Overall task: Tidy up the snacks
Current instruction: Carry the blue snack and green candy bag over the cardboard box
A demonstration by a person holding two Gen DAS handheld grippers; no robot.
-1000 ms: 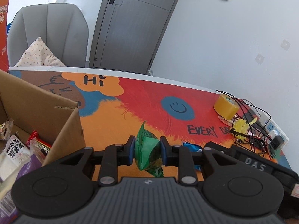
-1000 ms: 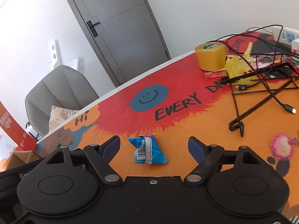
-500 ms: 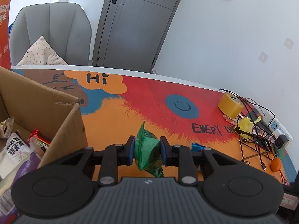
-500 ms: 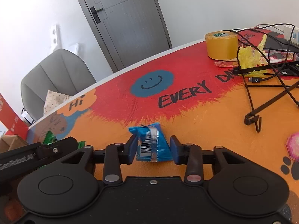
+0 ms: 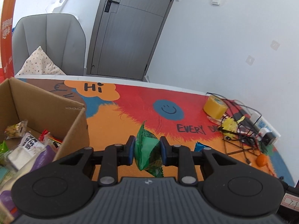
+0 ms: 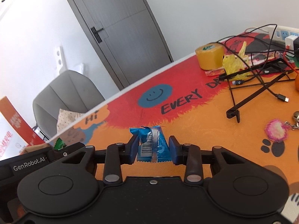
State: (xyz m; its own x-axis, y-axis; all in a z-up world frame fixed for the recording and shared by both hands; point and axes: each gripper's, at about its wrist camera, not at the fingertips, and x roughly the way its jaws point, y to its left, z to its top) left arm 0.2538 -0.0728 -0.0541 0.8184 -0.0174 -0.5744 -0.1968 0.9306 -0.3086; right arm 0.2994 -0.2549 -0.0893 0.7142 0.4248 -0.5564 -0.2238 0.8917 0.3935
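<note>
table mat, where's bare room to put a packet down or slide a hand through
Free: the orange stretch between the brown cardboard box and the blue smiley patch, and the red band behind it. Crowded: the right end, with the yellow tape roll, black cables and white power strip.

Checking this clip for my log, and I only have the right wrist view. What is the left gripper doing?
Observer: The left gripper is shut on a green snack packet, pinched between both pads.
Operator: Where could that packet go?
Observer: An open cardboard box stands on the table just left of that gripper.
Operator: Anything in the box?
Observer: Yes, several snack packets already lie inside it.
</note>
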